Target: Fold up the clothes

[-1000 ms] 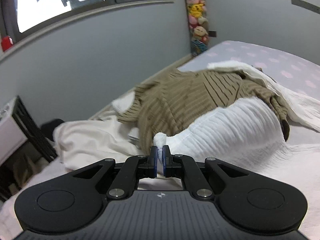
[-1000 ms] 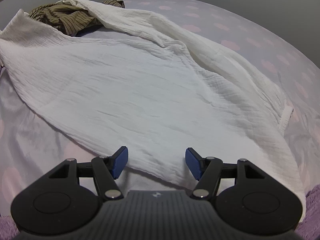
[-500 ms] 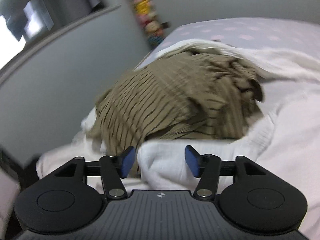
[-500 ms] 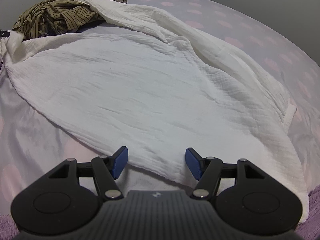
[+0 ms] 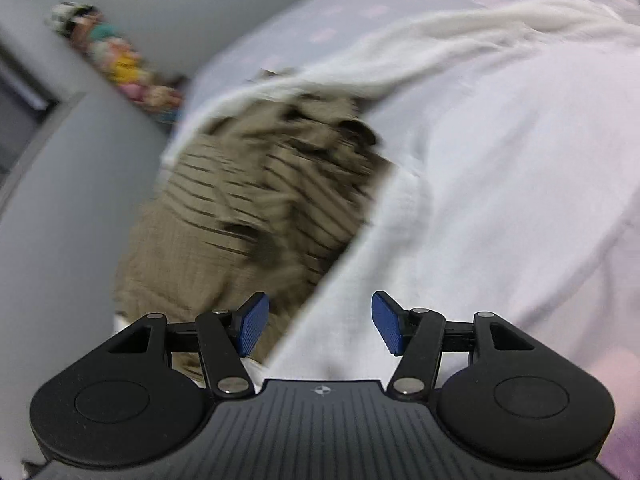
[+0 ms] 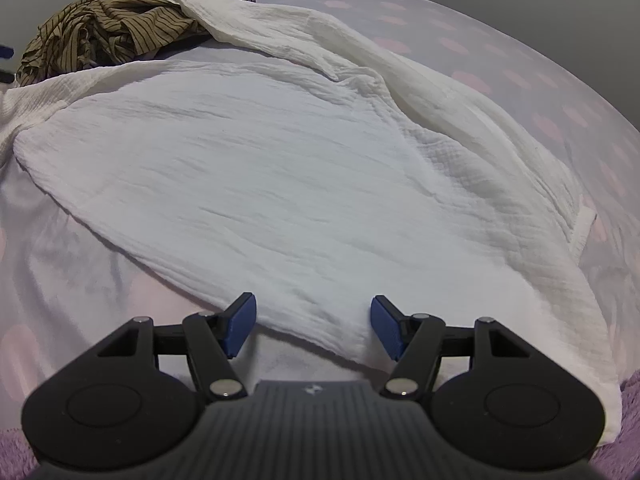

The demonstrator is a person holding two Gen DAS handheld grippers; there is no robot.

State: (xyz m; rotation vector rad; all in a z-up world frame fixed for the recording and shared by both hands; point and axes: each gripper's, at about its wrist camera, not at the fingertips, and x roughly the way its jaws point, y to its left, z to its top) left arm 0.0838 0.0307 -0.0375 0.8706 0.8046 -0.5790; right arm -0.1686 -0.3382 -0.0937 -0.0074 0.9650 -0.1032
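A large white crinkled garment (image 6: 304, 184) lies spread over the bed, its near hem just ahead of my right gripper (image 6: 313, 325), which is open and empty above that hem. In the blurred left wrist view the same white garment (image 5: 480, 200) fills the right side. My left gripper (image 5: 320, 322) is open and empty, over the white garment's edge beside a brown striped garment (image 5: 248, 208). That brown striped garment (image 6: 108, 30) sits crumpled at the far left of the bed in the right wrist view.
The bed has a lilac sheet with pink dots (image 6: 520, 60). A grey wall (image 5: 52, 208) runs along the bed's left side. Stuffed toys (image 5: 120, 68) hang at the wall corner. A purple fuzzy cover (image 6: 628, 432) shows at the near edge.
My left gripper has let go of the white garment's corner, opened, and swung right toward the brown garment. The released white cloth has settled flatter. My right gripper has stayed open and nearly still.
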